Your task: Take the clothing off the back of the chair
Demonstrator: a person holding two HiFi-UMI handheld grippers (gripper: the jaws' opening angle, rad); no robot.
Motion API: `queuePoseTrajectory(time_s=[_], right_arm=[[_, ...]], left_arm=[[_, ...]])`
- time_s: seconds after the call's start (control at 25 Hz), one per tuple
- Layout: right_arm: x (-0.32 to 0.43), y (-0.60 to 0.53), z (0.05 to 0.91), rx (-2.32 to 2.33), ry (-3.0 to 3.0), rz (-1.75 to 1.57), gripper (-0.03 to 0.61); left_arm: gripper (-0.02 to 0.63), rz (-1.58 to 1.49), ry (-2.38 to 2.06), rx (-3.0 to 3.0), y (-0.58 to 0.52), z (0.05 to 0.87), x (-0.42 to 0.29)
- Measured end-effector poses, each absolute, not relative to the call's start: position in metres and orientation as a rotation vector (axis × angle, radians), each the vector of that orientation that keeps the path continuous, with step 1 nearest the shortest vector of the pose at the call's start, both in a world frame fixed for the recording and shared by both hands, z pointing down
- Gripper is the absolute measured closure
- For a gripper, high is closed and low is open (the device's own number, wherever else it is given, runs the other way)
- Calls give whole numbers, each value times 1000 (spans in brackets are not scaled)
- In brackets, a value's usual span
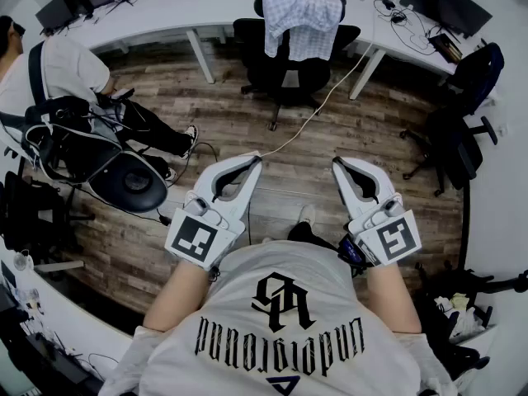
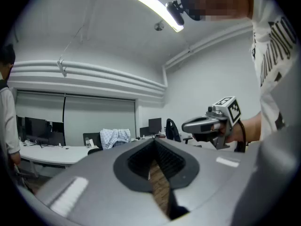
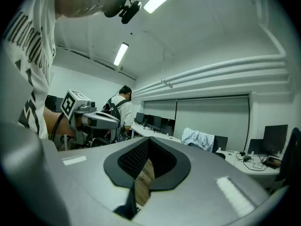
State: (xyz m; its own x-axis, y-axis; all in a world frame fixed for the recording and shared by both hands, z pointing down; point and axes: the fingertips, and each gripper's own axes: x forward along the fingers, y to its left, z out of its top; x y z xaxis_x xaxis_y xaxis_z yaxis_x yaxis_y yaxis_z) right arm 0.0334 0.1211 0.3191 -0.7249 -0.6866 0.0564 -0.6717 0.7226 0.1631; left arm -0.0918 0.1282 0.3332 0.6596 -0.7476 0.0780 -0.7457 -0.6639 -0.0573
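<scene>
Standing on a brown wood-plank floor (image 1: 247, 114) and facing a long white curved desk (image 1: 165, 11). Holding a white two-jaw left gripper (image 1: 252, 162) and a matching white right gripper (image 1: 337, 163) out in front, level, side by side, tips pointing toward the desk and clear of each other. Clamping nothing: both pairs of jaws pressed together, dark ribbed pads meeting at the tips, with only a thin strip of floor visible through the slit lower down in each gripper view. Looking ahead at a pale checked shirt (image 1: 304, 19) draped over the backrest of a black swivel office chair (image 1: 285, 73), fabric hanging down both sides of the backrest. Finding that chair drawn up to the inner edge of the desk, straight ahead and well apart from both grippers; touching neither shirt nor chair. Seeing the shirt (image 2: 115, 136) small and far off to the left of the closed tips in the left gripper view, and the shirt (image 3: 198, 139) to the right of the tips in the right gripper view. Noting a thin white cable (image 1: 318, 110) trailing from the desk across the floor toward the grippers, a seated person in a white top (image 1: 58, 68) at the left, dark monitors (image 1: 462, 8) on the desk at the right, and a second dark office chair (image 1: 458, 134) near the right wall
</scene>
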Motion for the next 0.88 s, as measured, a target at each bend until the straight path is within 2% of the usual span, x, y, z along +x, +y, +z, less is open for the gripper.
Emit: queuePoseTrajectory(time_s=[0.44, 0.88], right_arm=[[55, 96, 334, 1063, -2815, -148, 572], [101, 23, 348, 1034, -2851, -85, 572]], left_arm=[[565, -185, 1280, -2874, 101, 344, -62], [564, -260, 1345, -2851, 32, 356, -20]])
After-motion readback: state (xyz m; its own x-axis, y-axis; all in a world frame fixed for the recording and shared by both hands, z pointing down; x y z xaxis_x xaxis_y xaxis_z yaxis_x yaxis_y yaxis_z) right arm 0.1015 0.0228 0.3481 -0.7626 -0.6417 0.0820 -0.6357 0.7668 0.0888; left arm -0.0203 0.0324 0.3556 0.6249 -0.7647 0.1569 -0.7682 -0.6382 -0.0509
